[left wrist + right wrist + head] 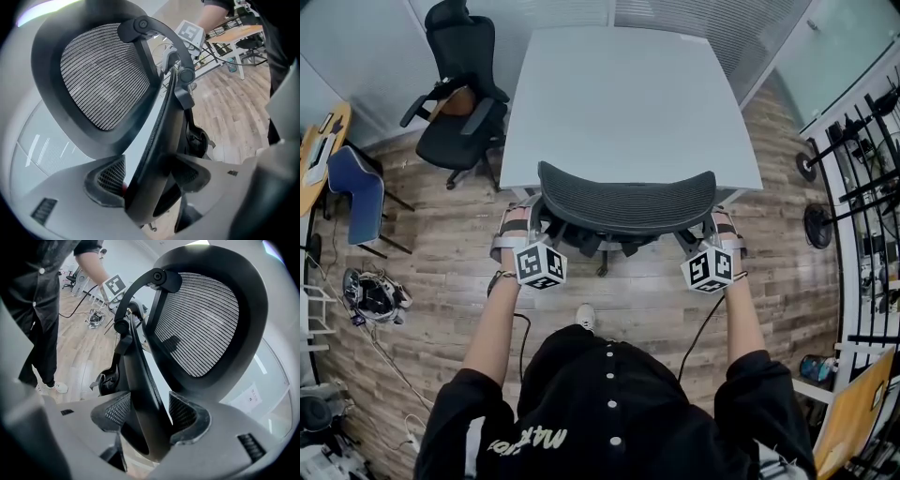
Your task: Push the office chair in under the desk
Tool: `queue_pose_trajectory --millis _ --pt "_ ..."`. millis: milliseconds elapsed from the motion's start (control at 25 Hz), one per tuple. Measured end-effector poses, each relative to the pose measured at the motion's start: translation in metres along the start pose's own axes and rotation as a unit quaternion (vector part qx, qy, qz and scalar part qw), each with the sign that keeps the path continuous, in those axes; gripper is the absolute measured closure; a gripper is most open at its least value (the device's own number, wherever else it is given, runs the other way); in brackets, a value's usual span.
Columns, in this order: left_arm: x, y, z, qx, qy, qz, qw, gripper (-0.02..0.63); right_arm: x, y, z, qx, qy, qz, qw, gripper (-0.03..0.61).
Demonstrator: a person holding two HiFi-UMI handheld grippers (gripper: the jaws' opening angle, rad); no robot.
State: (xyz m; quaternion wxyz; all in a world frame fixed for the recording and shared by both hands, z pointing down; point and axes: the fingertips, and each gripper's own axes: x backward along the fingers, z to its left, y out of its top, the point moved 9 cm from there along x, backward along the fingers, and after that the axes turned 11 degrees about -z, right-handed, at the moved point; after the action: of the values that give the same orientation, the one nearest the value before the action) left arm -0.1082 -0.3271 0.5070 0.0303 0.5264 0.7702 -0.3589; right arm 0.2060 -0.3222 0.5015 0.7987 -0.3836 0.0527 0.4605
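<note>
Holding the chair point(623, 199) by its backrest, you have the left gripper point(516, 225) clamped on the left edge of it and the right gripper point(724, 225) clamped on the right edge. The chair stands at the near side of the desk point(628, 103), backrest at the desk's edge.

Right gripper point(149, 420): mine; jaws wide, closed on the edge of the office chair point(140, 380) back, one pad on each side.
Headrest point(199, 317): black-rimmed mesh oval, above my jaws, right of the back.
Floor point(79, 348): wood planks, left.
Person: dark trousers, white shoe point(56, 387), far left.
</note>
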Motion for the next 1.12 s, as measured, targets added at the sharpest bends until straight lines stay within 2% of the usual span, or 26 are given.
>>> queue_pose_trajectory --millis 1120 --pt "-0.029 -0.027 0.030 -0.001 0.009 0.007 0.9999 0.295 -0.045 0.000 -0.024 0.001 0.001 -0.005 1.000 0.313"
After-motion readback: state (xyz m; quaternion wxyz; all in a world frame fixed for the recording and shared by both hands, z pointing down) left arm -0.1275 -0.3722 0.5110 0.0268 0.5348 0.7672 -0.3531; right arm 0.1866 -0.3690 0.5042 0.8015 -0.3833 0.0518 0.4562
